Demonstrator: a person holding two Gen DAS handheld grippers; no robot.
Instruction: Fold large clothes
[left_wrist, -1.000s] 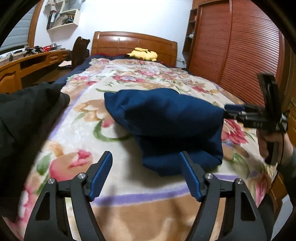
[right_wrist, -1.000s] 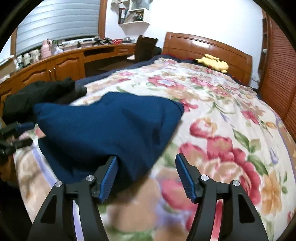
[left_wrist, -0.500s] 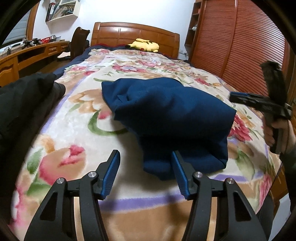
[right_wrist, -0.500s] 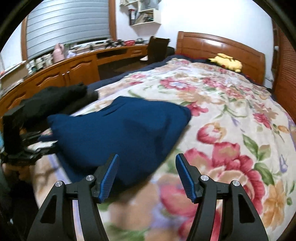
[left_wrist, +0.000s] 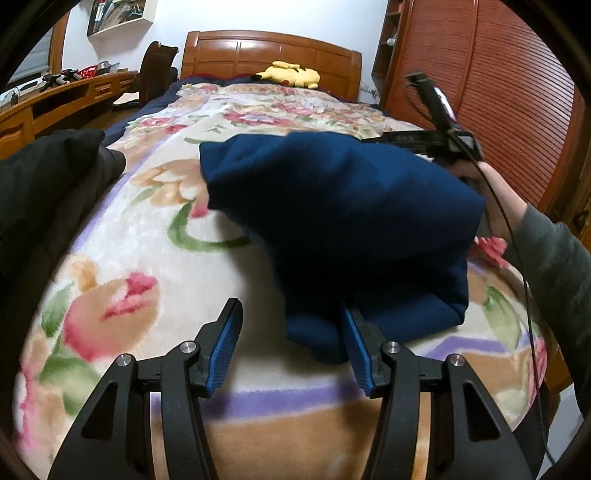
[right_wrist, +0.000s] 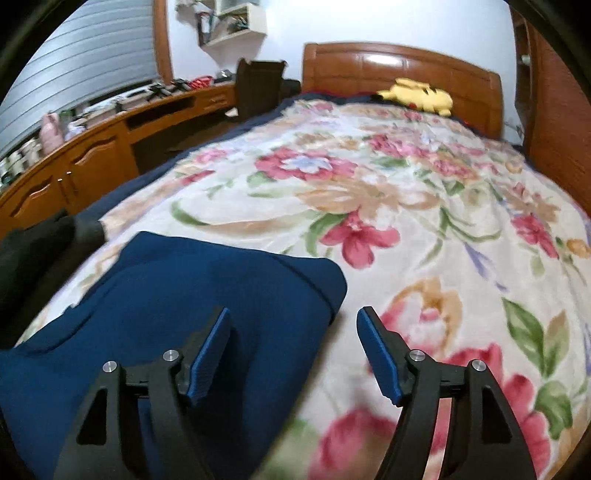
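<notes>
A folded navy blue garment (left_wrist: 343, 214) lies on the floral blanket (left_wrist: 147, 258) near the foot of the bed; it also shows in the right wrist view (right_wrist: 177, 314). My left gripper (left_wrist: 291, 343) is open, its right finger against the garment's near corner. My right gripper (right_wrist: 293, 350) is open, just above the garment's right edge, holding nothing. The right gripper's body (left_wrist: 432, 140) and the hand holding it show behind the garment in the left wrist view.
A black garment (left_wrist: 48, 184) lies at the bed's left edge. A yellow plush toy (left_wrist: 288, 74) sits by the wooden headboard (left_wrist: 273, 48). A wooden desk (right_wrist: 92, 158) and dark chair (right_wrist: 258, 85) stand left; a slatted wooden wardrobe (left_wrist: 509, 92) stands right.
My left gripper has moved closer to the garment's near corner. My right gripper has swung from the garment's right side to above its far edge, and stays open.
</notes>
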